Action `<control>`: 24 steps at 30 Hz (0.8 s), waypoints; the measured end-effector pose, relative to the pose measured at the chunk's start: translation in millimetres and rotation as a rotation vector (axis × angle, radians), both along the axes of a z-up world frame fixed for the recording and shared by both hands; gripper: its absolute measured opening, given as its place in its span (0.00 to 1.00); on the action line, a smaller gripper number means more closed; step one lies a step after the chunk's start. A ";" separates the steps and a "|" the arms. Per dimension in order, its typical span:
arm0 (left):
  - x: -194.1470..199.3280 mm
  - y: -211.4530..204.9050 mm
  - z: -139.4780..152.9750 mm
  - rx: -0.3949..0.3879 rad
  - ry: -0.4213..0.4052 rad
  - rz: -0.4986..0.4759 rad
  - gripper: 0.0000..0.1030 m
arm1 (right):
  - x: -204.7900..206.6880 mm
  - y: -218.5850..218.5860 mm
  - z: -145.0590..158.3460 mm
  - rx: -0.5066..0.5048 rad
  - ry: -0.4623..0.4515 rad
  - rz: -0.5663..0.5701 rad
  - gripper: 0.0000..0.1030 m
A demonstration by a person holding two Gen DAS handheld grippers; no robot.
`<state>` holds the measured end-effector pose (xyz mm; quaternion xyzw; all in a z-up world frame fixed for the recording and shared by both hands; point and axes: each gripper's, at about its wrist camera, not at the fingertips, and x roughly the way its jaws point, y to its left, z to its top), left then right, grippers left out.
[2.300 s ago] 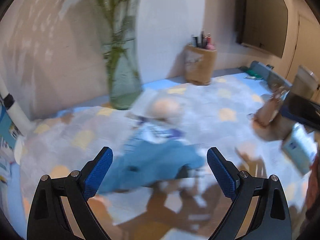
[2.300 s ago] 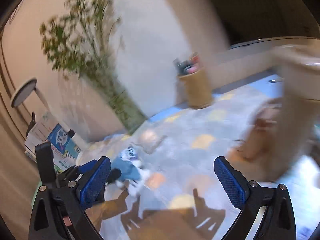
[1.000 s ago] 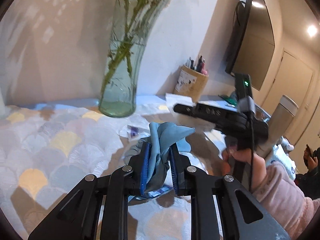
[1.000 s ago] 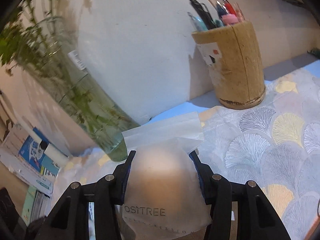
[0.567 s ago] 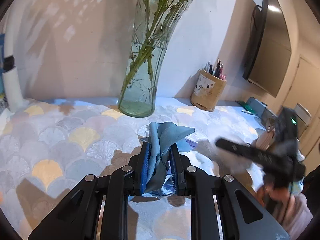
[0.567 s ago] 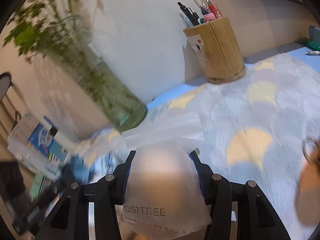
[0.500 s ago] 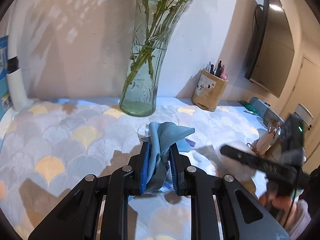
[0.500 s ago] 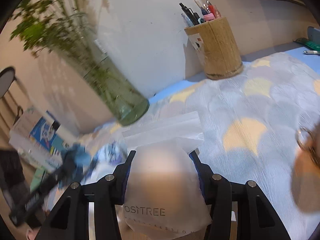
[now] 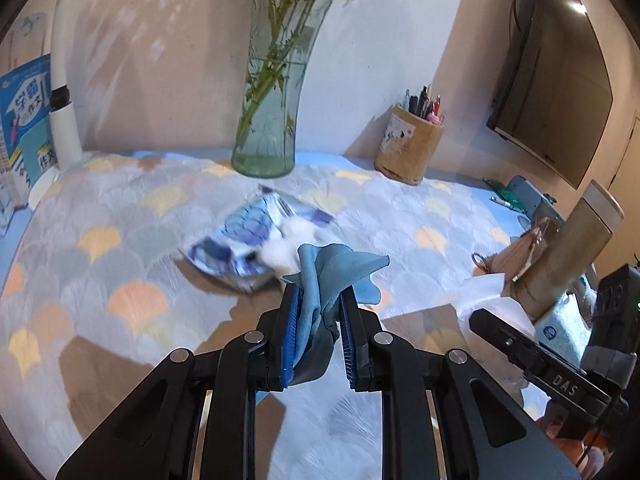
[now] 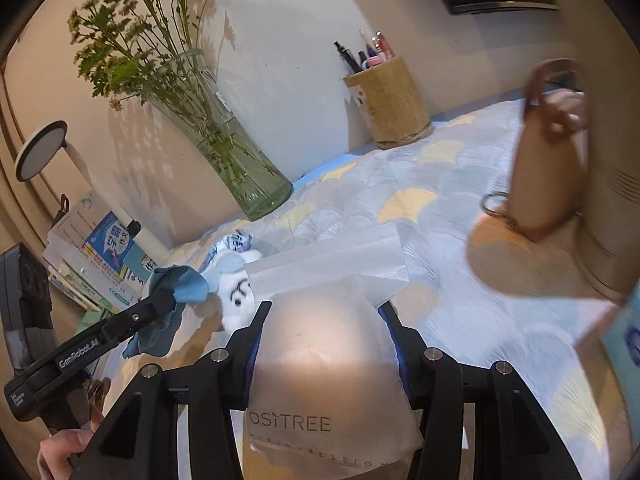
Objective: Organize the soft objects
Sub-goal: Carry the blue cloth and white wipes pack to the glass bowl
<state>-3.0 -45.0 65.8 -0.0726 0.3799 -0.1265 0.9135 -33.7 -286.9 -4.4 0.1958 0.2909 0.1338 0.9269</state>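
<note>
My left gripper [image 9: 318, 300] is shut on a crumpled blue cloth [image 9: 332, 276], held above the patterned tablecloth; the same gripper [image 10: 166, 300] and blue cloth [image 10: 182, 286] show at the lower left of the right wrist view. My right gripper [image 10: 324, 312] is shut on a frosted plastic pouch [image 10: 324, 360] printed with letters, with a round pale thing inside. In the left wrist view the right gripper [image 9: 486, 320] and the white pouch [image 9: 490, 292] sit at the lower right. A blue-and-white packet [image 9: 248, 240] with a white soft toy [image 9: 280, 250] lies on the table beyond my left fingers.
A glass vase [image 9: 272, 120] with green stems stands at the back, a round pen holder [image 9: 408, 152] to its right. A tan pouch with a key ring [image 10: 544, 176] and a tall beige cylinder [image 9: 568, 252] stand at the right. Books [image 10: 108, 248] and a white lamp [image 9: 64, 112] are on the left.
Both grippers closed on their objects and lifted them. Over the last second the right gripper swept rightward toward the tan pouch; the left drew back from the vase, uncovering the packet.
</note>
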 end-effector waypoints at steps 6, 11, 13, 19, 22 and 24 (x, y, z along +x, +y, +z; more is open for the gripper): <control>-18.7 -15.7 -4.1 -0.004 0.054 0.000 0.16 | -28.2 -14.9 3.6 0.006 -0.012 -0.017 0.48; -35.6 -26.5 -6.3 0.007 0.063 -0.001 0.16 | -47.7 -22.5 8.9 -0.006 -0.023 -0.029 0.48; -41.7 -30.9 -6.3 0.001 0.066 -0.007 0.16 | -58.1 -26.7 12.1 -0.003 -0.032 -0.029 0.48; -59.4 -52.1 -7.6 0.013 0.075 -0.033 0.16 | -92.3 -44.1 25.3 -0.003 -0.074 -0.041 0.48; -69.2 -67.0 -7.3 -0.005 0.083 -0.059 0.16 | -107.6 -53.9 31.0 -0.019 -0.089 -0.064 0.48; -74.9 -80.7 -7.2 -0.012 0.081 -0.086 0.16 | -118.2 -59.7 34.9 -0.047 -0.103 -0.083 0.48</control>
